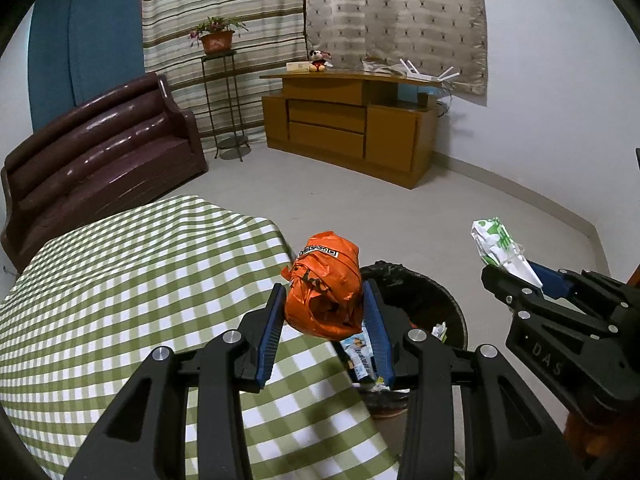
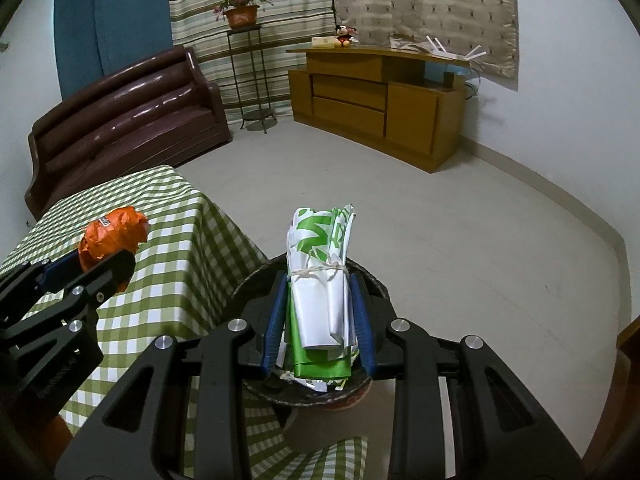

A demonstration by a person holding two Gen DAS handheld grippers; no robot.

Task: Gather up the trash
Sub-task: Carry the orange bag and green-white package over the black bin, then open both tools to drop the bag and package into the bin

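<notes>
A maroon leather sofa stood far left, a wooden cabinet far right, striped curtains behind, pale floor between

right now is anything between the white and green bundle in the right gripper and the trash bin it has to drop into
Nothing visible. The right gripper holds the white and green bundle directly over the trash bin, whose open mouth shows only trash already inside. The left gripper, shut on the orange bag, stays off to the side.
</notes>
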